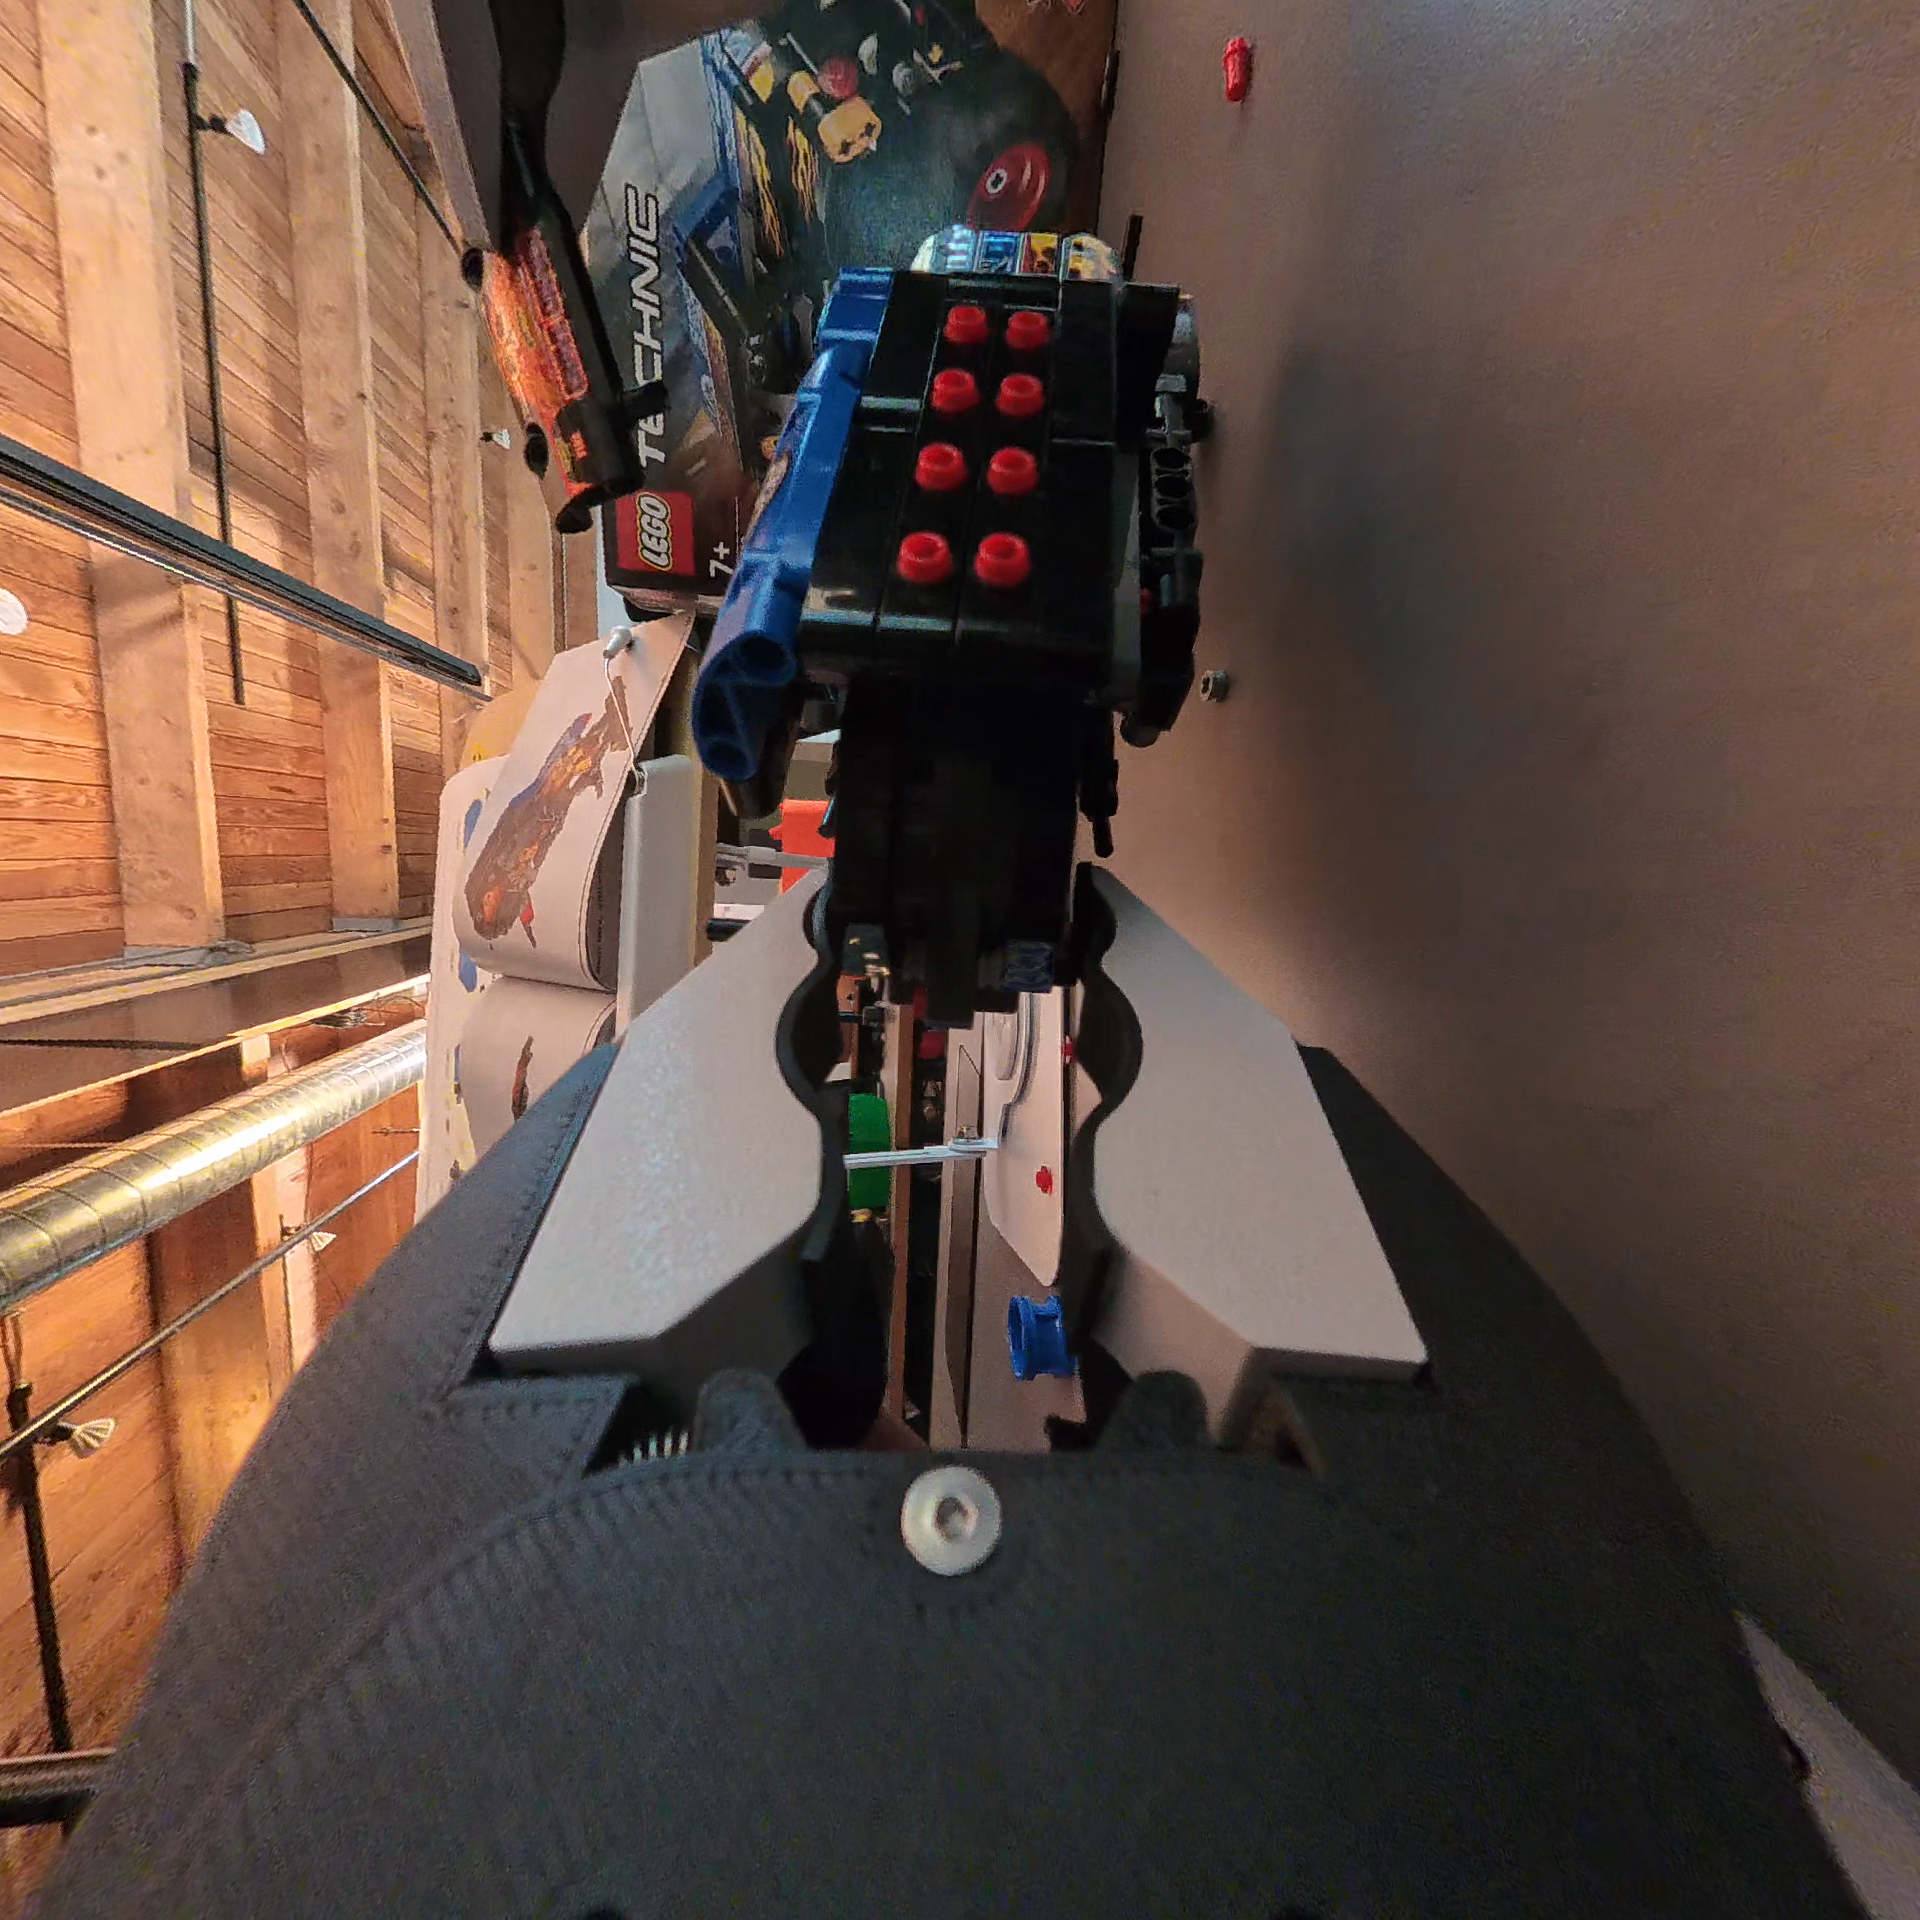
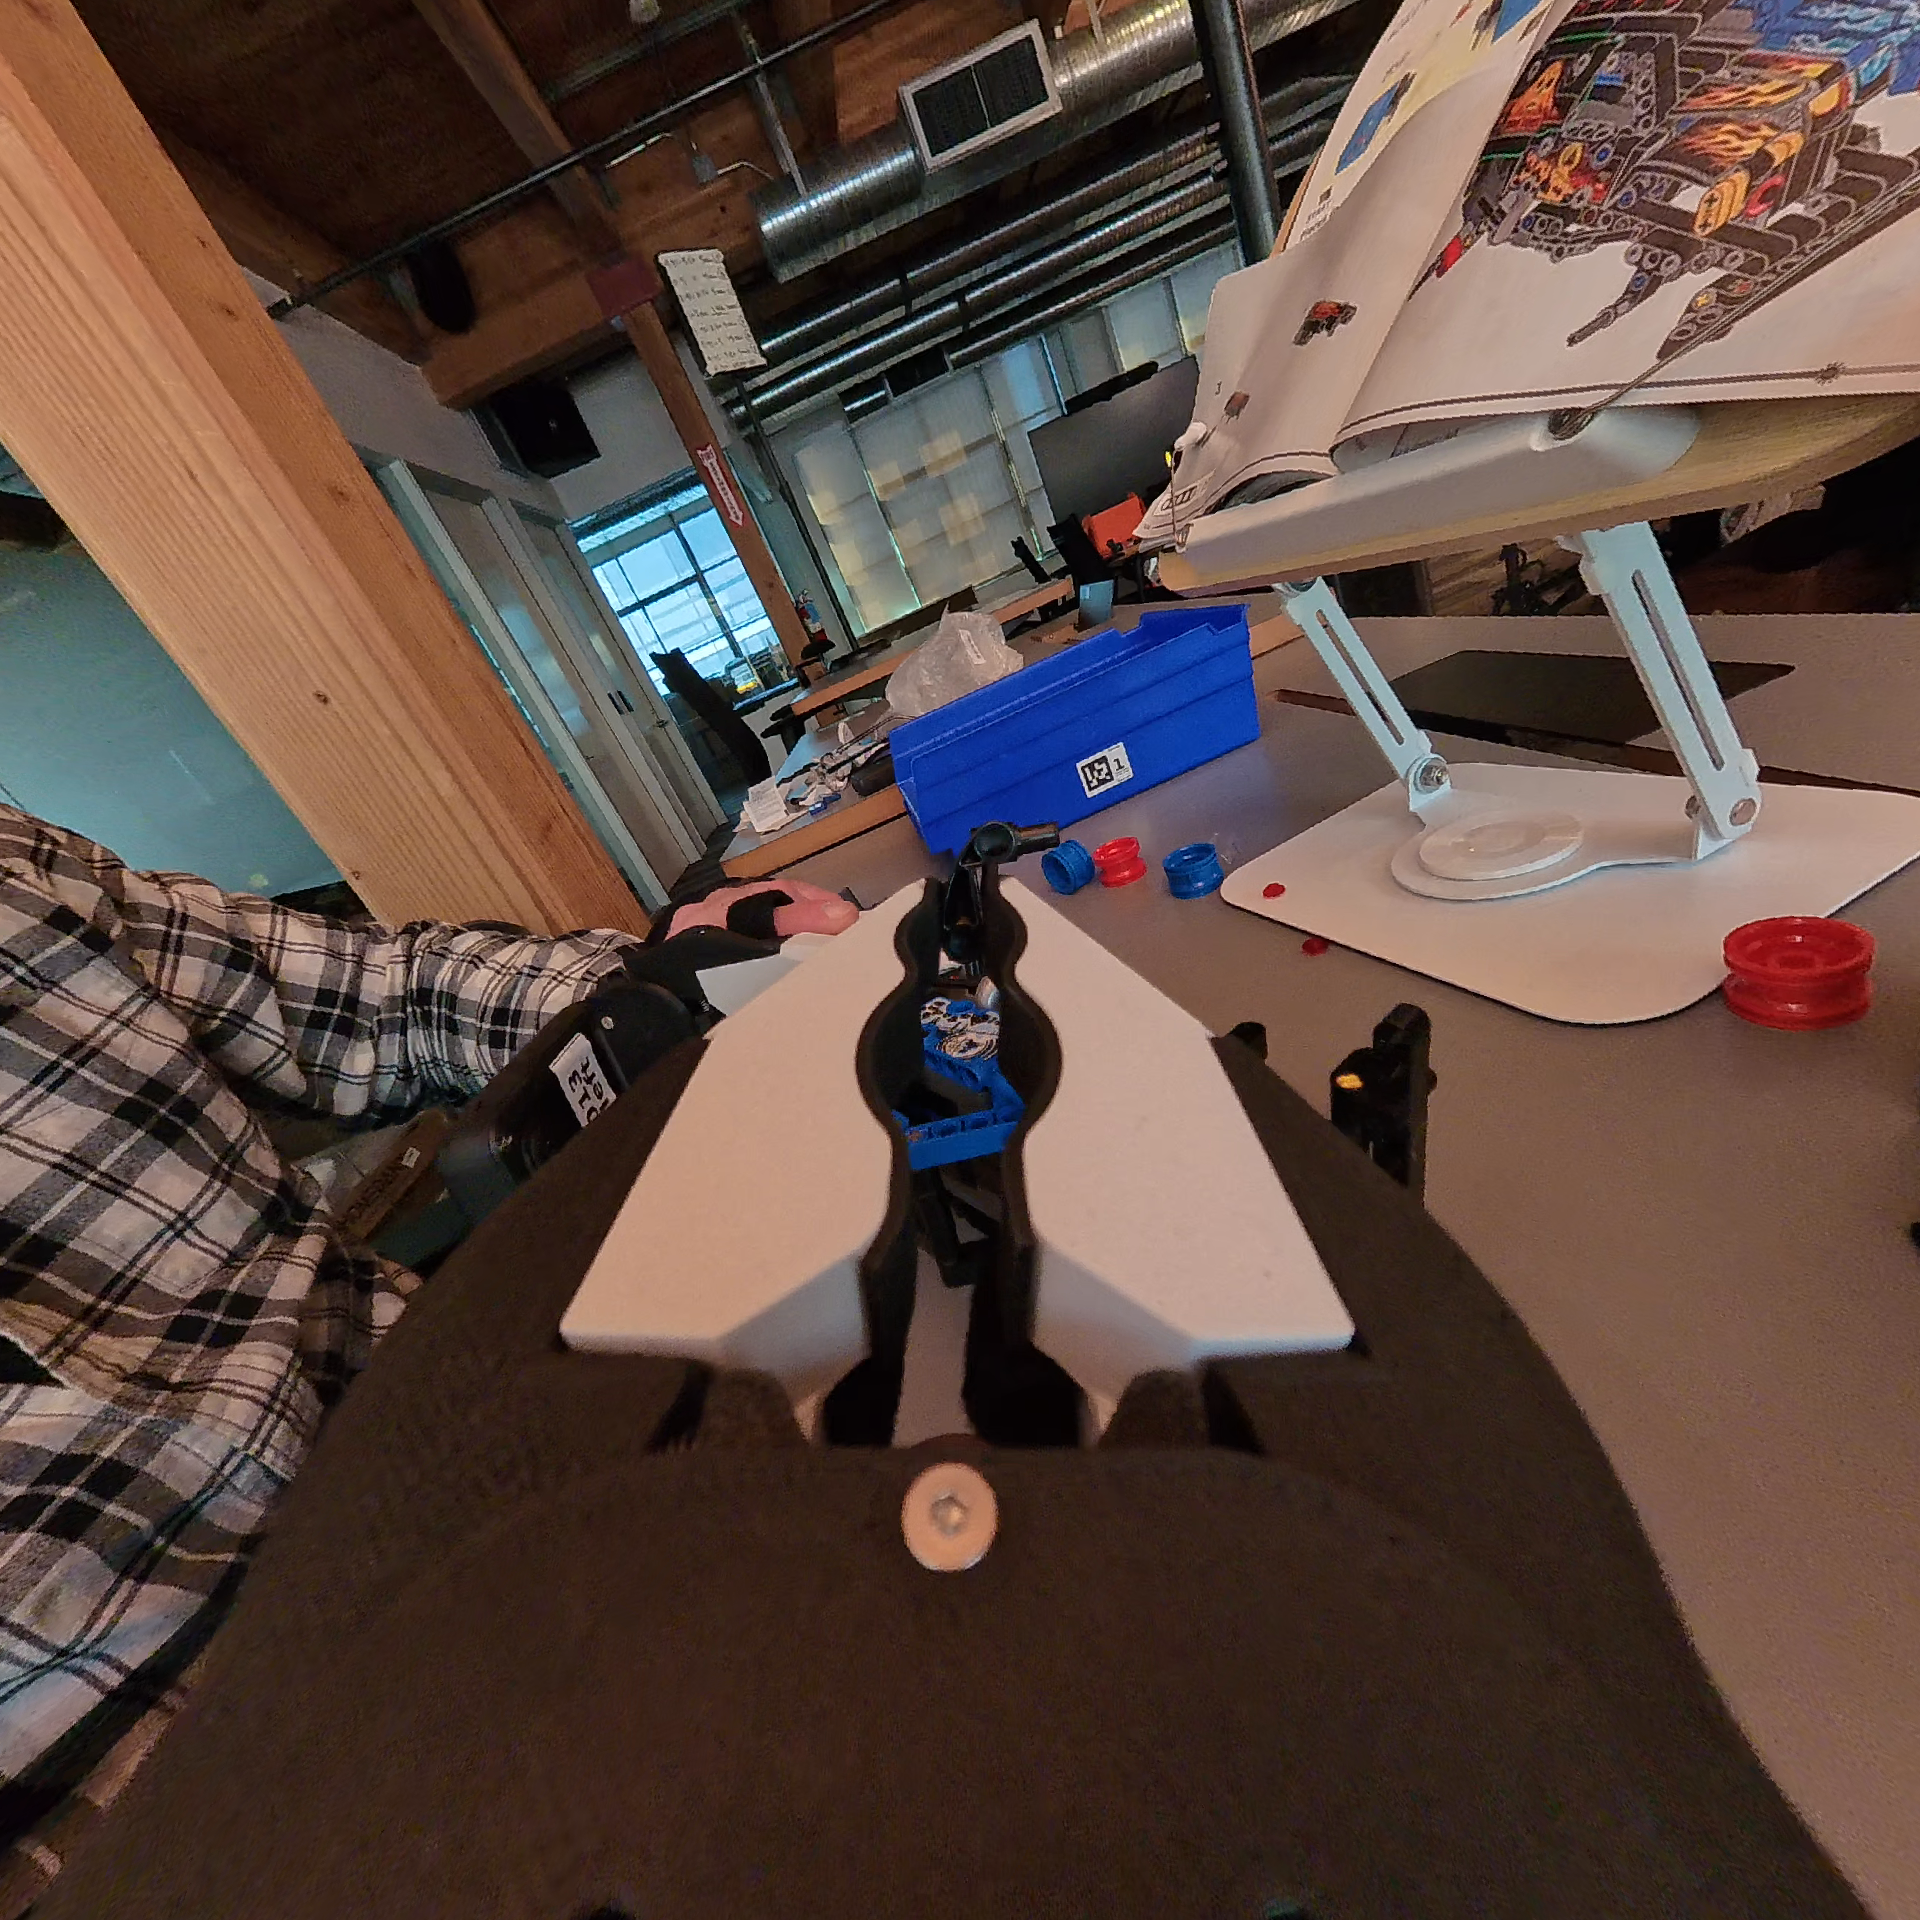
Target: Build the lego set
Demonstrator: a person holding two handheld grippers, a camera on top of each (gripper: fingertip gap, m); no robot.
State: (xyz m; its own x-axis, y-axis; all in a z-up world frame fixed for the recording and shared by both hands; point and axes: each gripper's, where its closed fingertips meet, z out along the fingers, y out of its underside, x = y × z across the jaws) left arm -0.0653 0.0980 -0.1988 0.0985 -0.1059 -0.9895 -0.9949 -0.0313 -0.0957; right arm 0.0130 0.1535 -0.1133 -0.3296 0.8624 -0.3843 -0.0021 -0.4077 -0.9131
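Black model [image 1: 966, 582] clenched in left tongs [image 1: 951, 935] — right tongs [image 2: 961, 914] pinch black part [image 2: 982, 862]; blue bin [image 2: 1081, 727] beyond.

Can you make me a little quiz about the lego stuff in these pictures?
1. True or false: the left gripper holds the black model.
2. What colour is the bin? A red, B blue, C green.
3. Fill in: the big wheel on the table is ____.

Key: 1 true. 2 B. 3 red.
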